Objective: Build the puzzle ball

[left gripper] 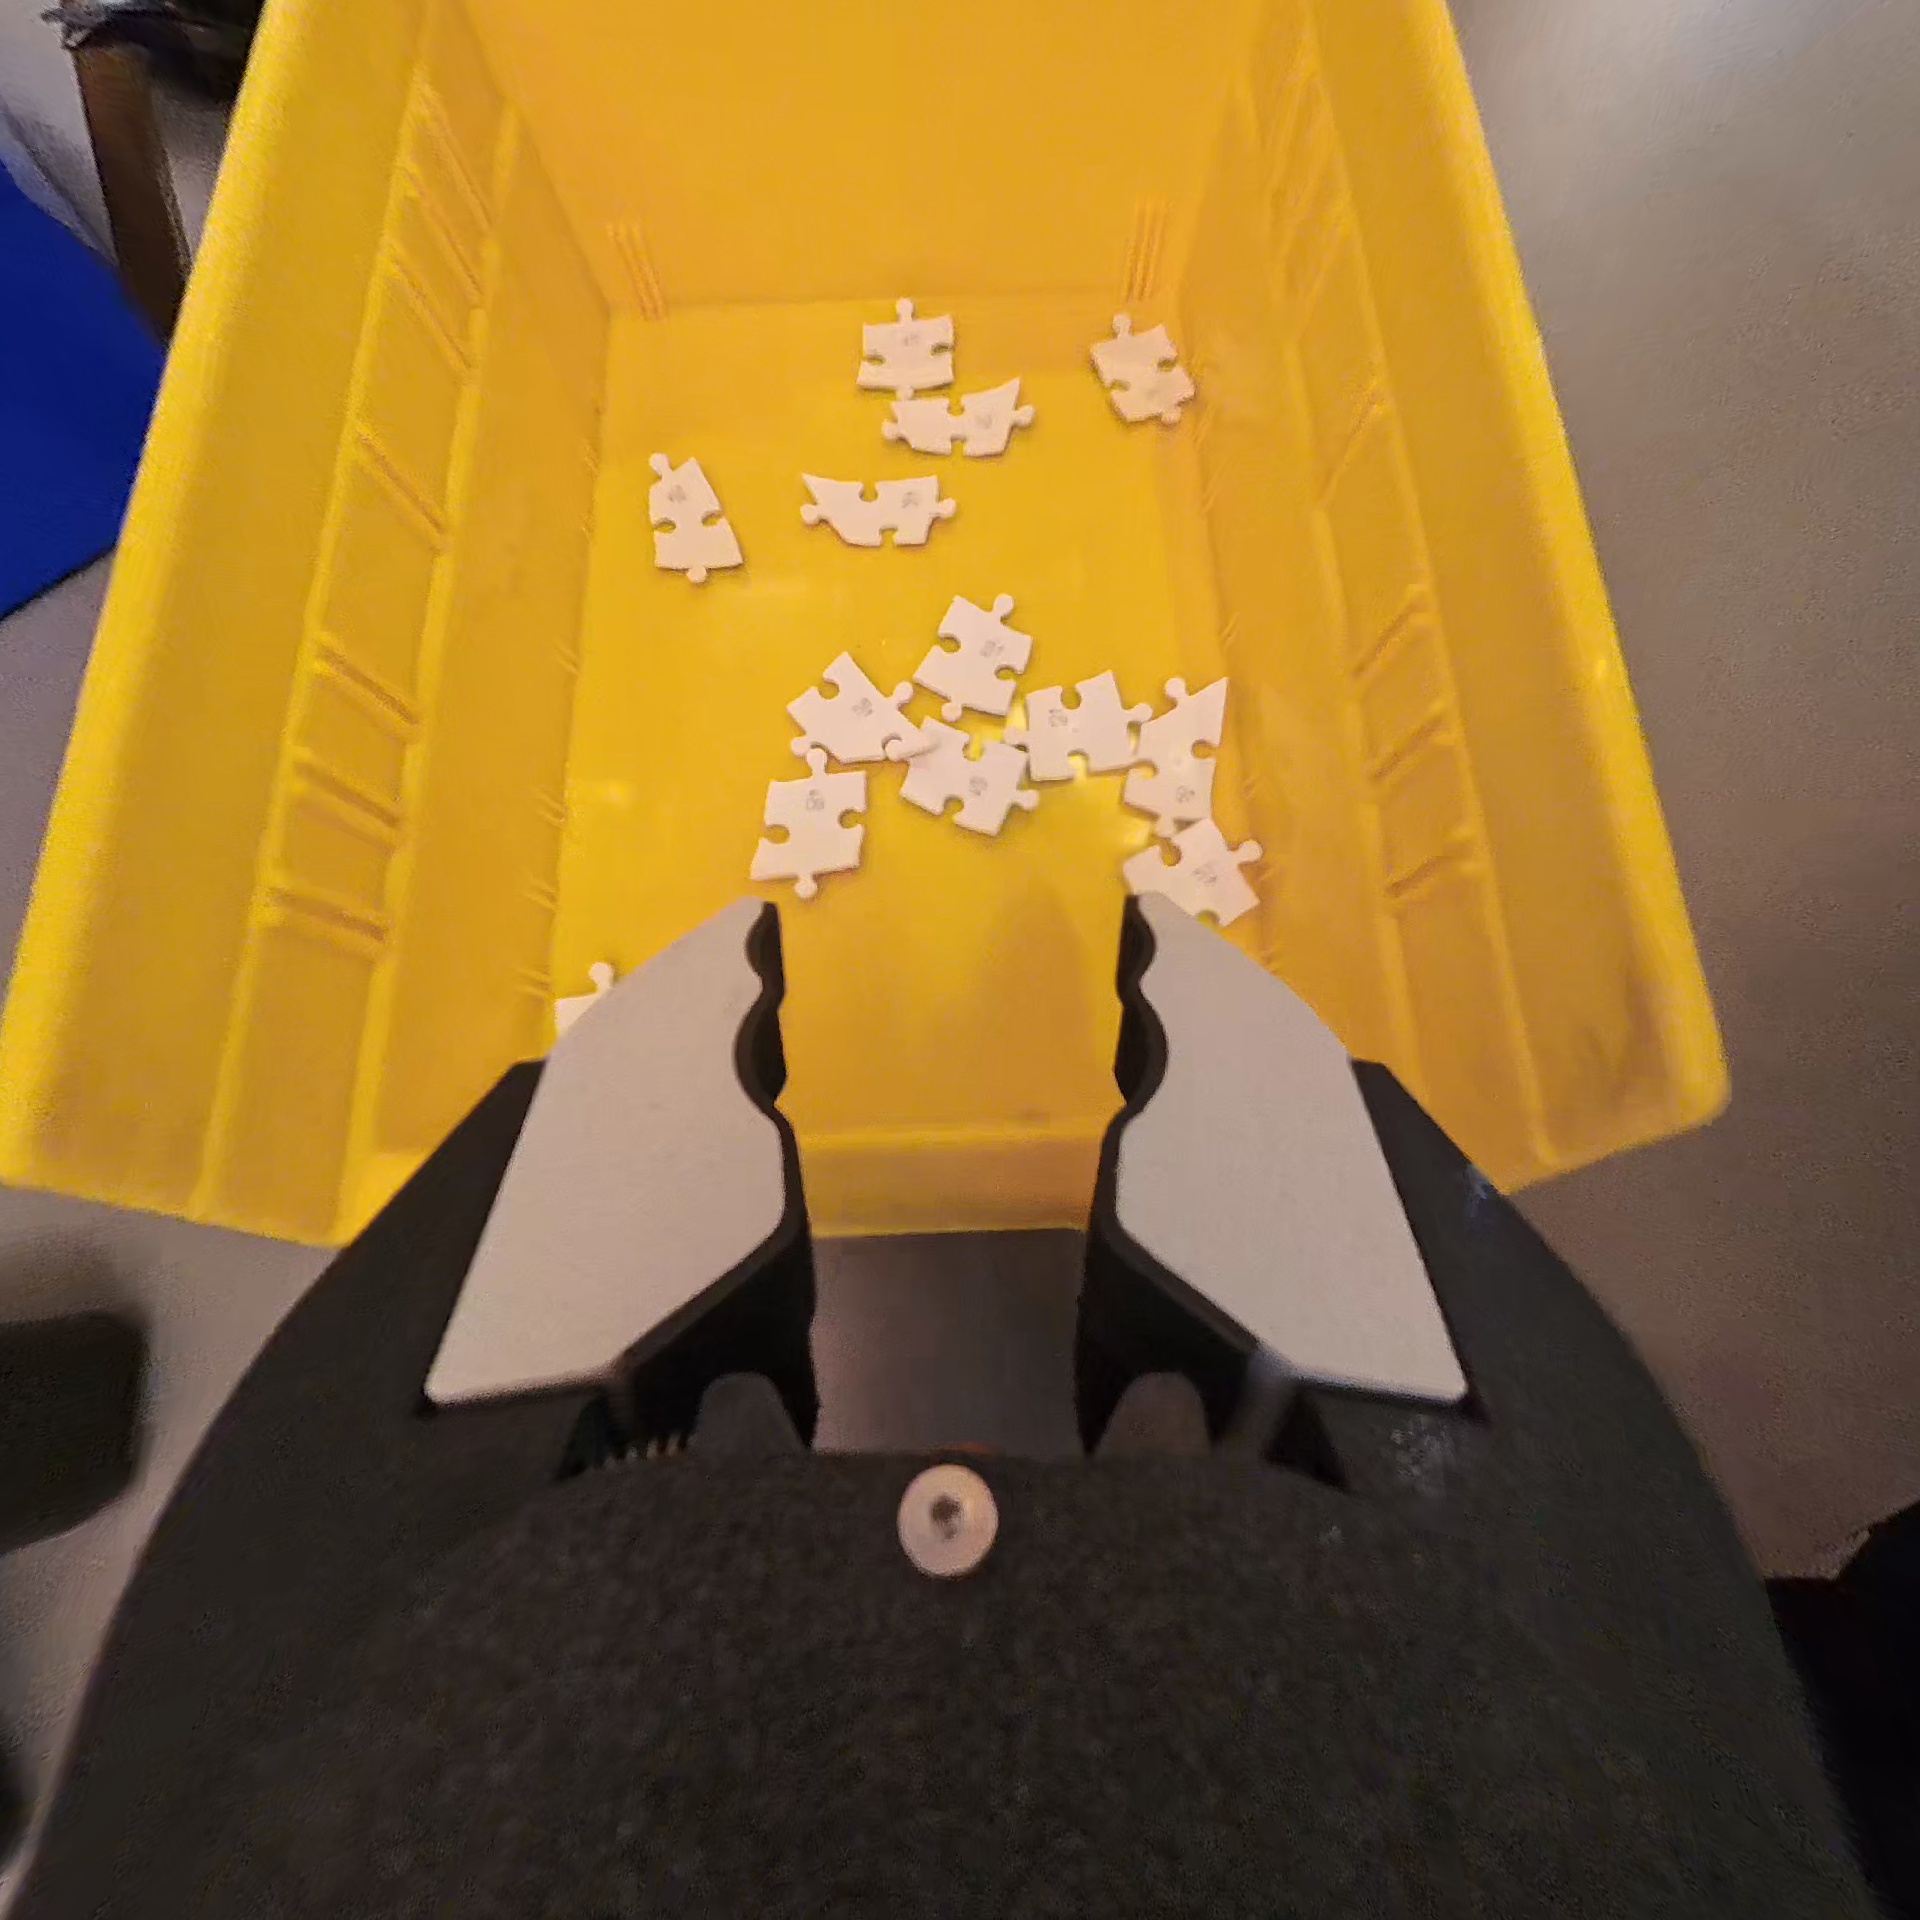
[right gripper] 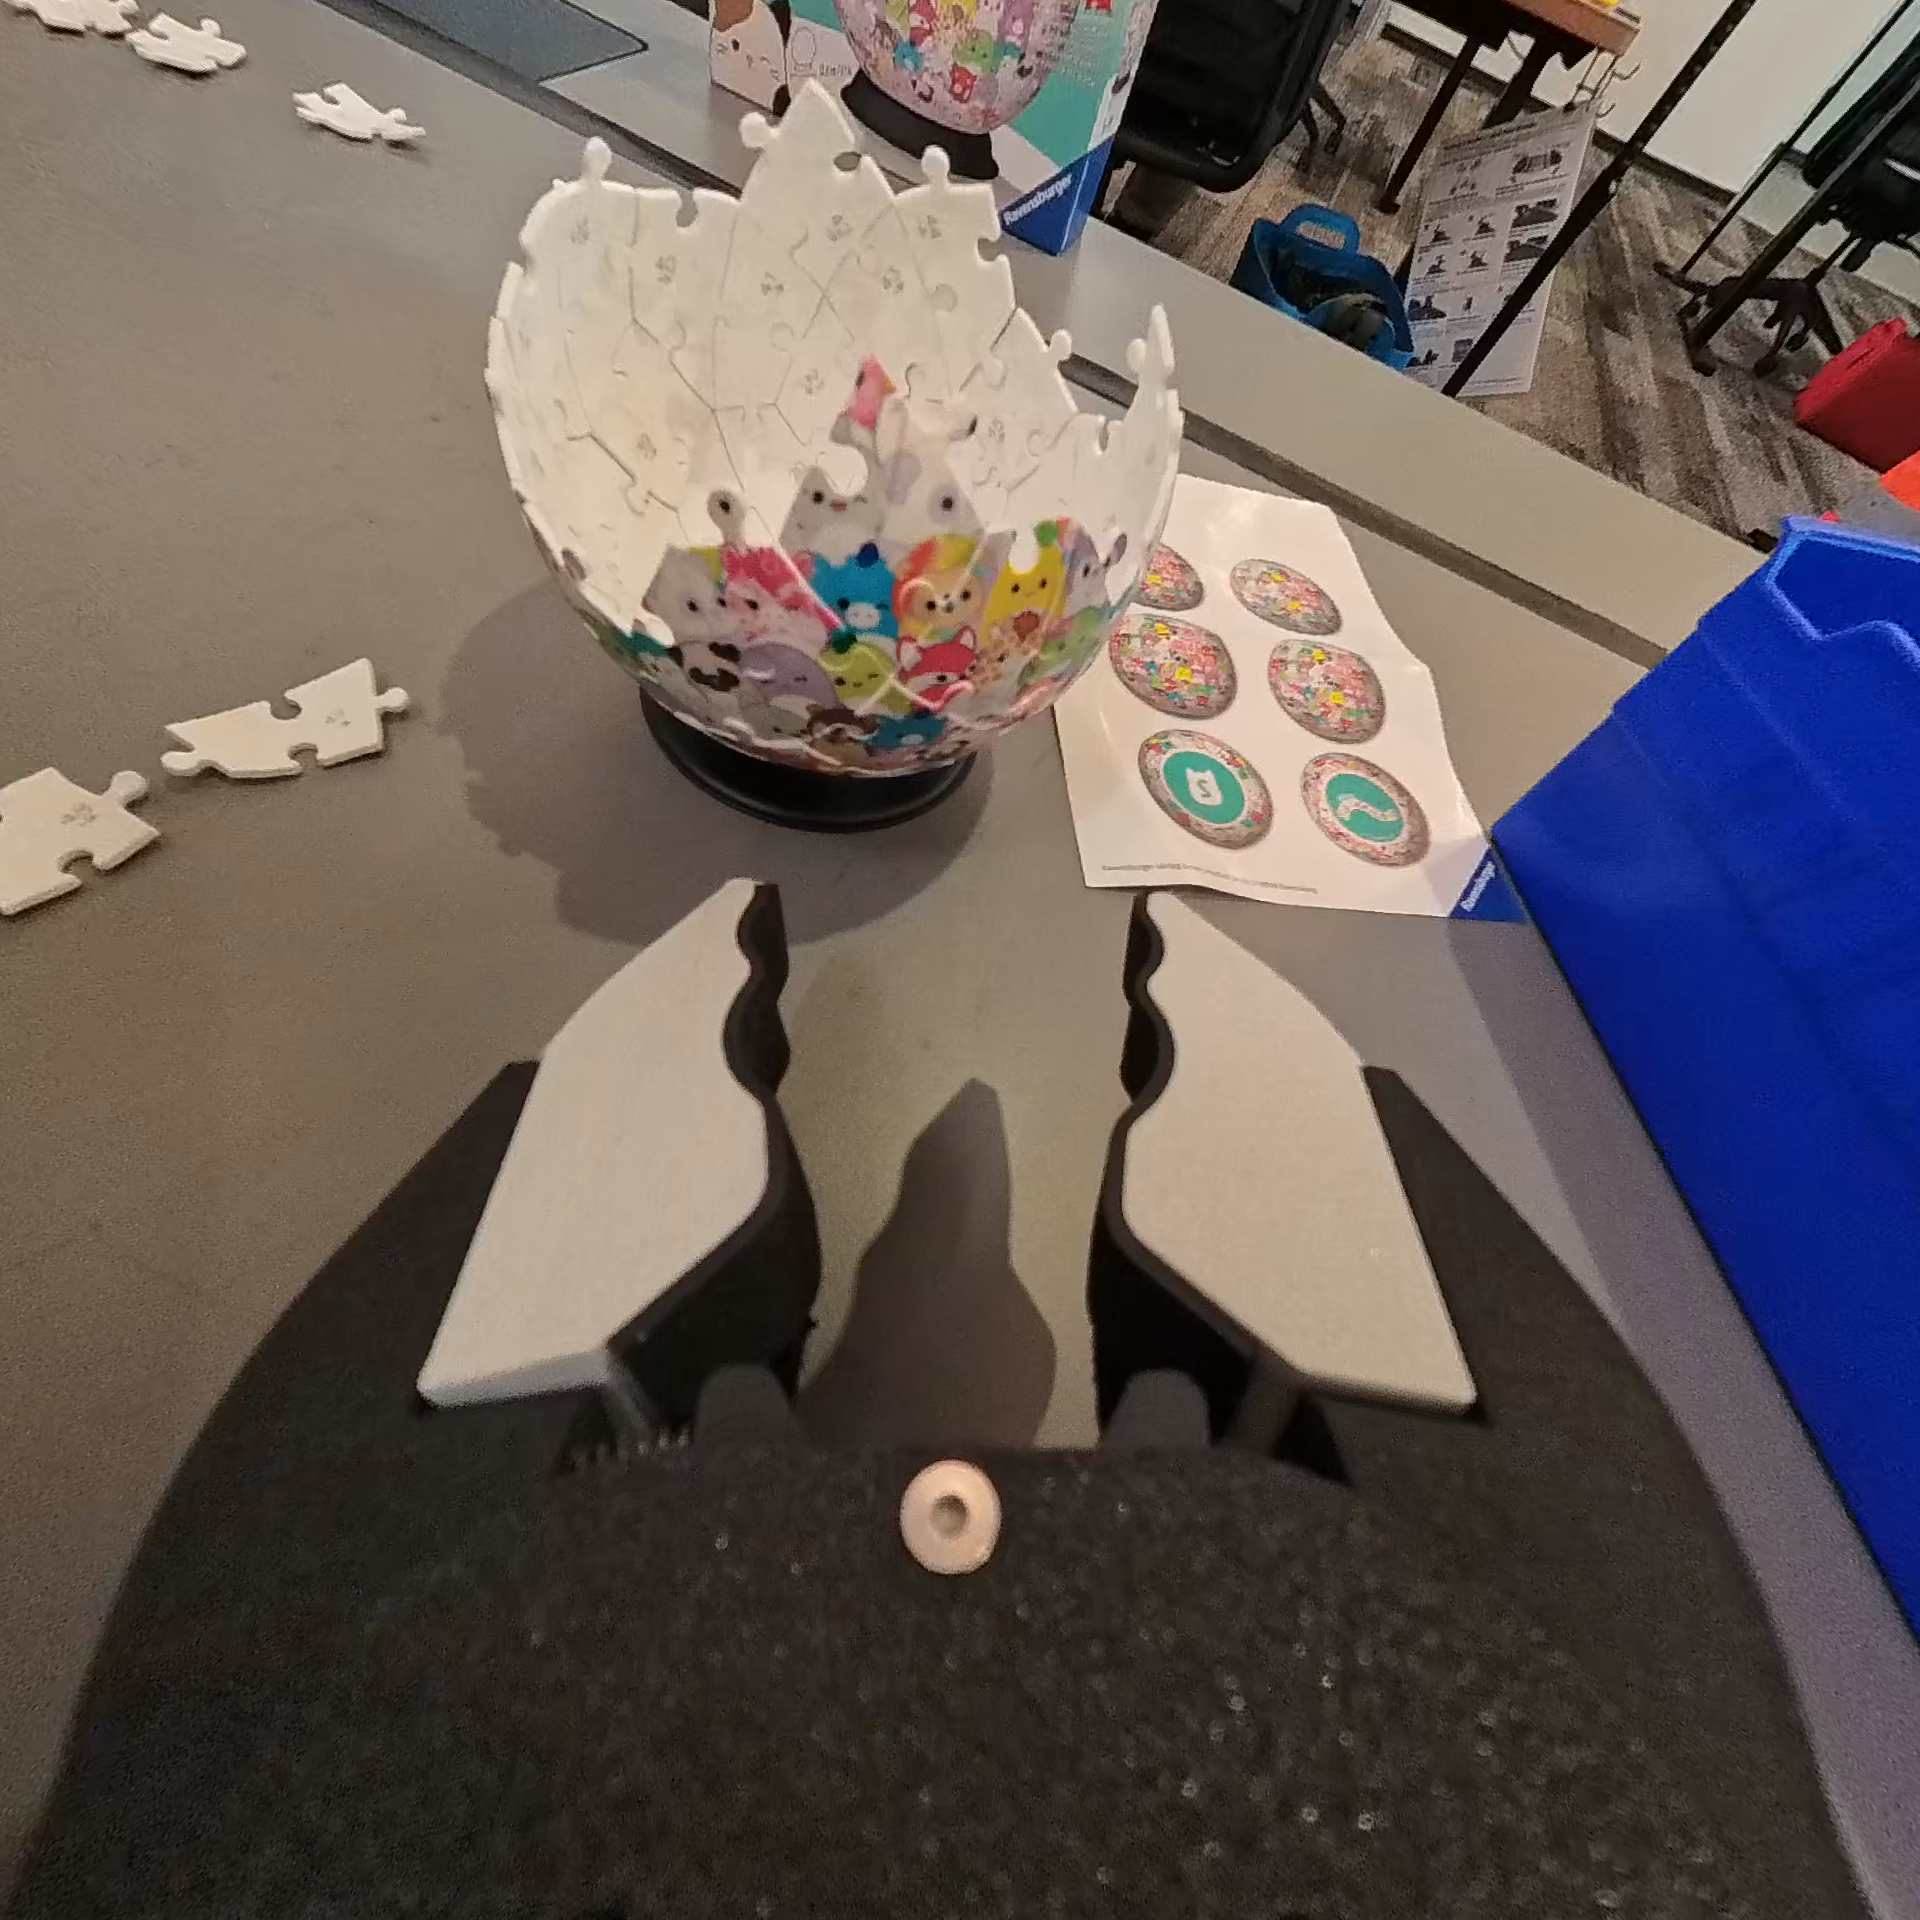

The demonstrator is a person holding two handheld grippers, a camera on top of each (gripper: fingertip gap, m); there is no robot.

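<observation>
The left gripper (left gripper: 948, 914) hangs over the near rim of the yellow bin (left gripper: 343, 665), its jaws apart and empty. The step in hand looks like picking the next loose piece out of the bin. Just past the jaw tips, at about 11 o'clock, one white piece (left gripper: 812, 828) lies flat and clear of its neighbours; it seems the easiest take. At 1 o'clock another piece (left gripper: 1205, 871) sits close to the bin's wall, where a jaw would have little room. Beyond these a cluster of pieces (left gripper: 977, 717) overlaps and touches, so closing there risks lifting two at once. Farther still, toward 12 o'clock, joined pairs (left gripper: 881, 509) rest apart on the bin floor.

Flat pieces give little edge to catch. To do this well, come down steeply over the lone piece, straddle its narrow width, and close slowly so that it tips up instead of skating away.

The right gripper (right gripper: 948, 904) waits above the grey table (right gripper: 312, 1039), jaws apart and empty. At its 12 o'clock the puzzle ball (right gripper: 831, 468) stands about half built on a black stand (right gripper: 810, 795), open at the top, with a printed sheet (right gripper: 1268, 686) at 1 o'clock and loose white pieces (right gripper: 286, 722) at 10 o'clock. It is well placed to steady the shell when the new piece arrives.
</observation>
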